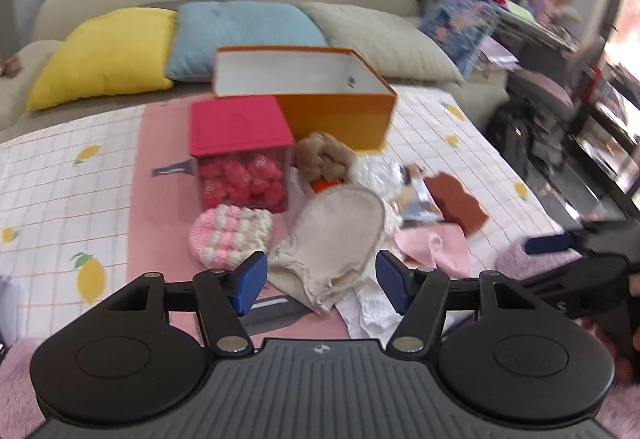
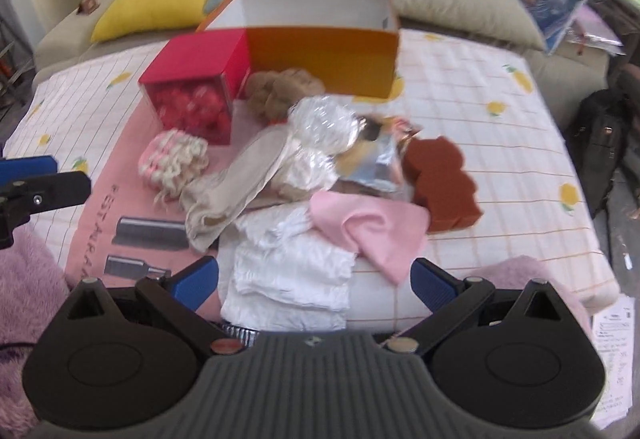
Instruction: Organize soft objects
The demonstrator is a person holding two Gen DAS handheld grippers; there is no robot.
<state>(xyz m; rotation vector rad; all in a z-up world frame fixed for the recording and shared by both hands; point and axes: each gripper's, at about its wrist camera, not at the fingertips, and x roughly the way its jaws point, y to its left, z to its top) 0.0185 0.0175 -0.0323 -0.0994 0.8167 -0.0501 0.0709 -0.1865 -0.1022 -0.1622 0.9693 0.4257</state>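
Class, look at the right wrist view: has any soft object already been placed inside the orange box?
No. The orange box shows only bare white inner walls, while the soft items, such as the pink cloth, lie on the bed in front of it.

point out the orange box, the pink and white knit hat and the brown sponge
orange box [image 1: 336, 115], left wrist view, on its front wall
pink and white knit hat [image 1: 230, 235], left wrist view, on its middle
brown sponge [image 2: 440, 183], right wrist view, on its top face

Each gripper, the left gripper [image 1: 322, 281] and the right gripper [image 2: 314, 285], has a matte black body, two round black discs, a ribbed grey centre plate with a small cross mark, silver pivot screws and blue rectangular fingers [image 1: 250, 281].
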